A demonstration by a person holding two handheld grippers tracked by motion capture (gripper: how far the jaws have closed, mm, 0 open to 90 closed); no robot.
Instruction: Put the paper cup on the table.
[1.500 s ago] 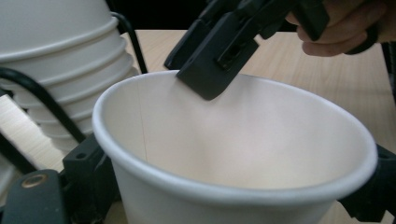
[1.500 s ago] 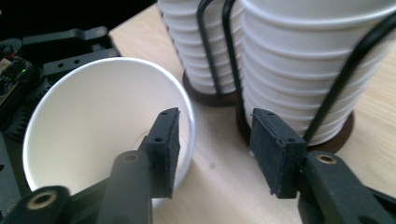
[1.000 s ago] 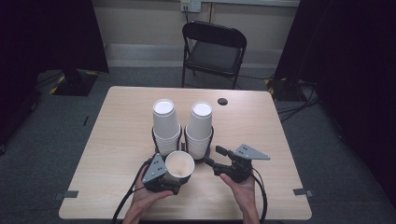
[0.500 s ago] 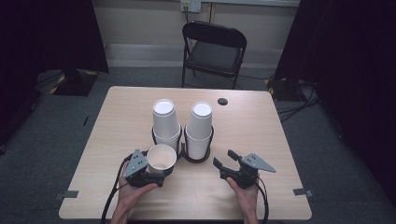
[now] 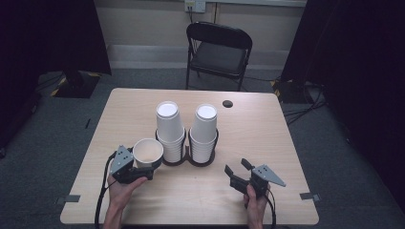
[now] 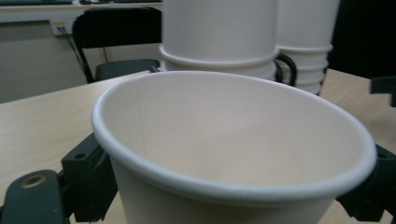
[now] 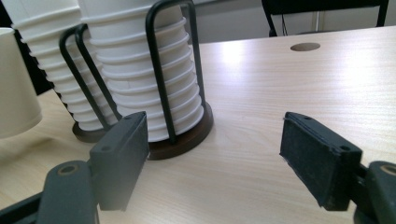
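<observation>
Left tongs [image 5: 143,171] pinch a paper cup [image 5: 148,151], mouth up, just left of the cup stacks [image 5: 170,130]; right tongs [image 5: 237,172] gape empty.

White cups [image 5: 169,125], black holder [image 7: 173,70], pale wood-grain table [image 5: 258,133].

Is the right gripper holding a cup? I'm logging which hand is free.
No, the right gripper is open with bare table between its jaws.
</observation>
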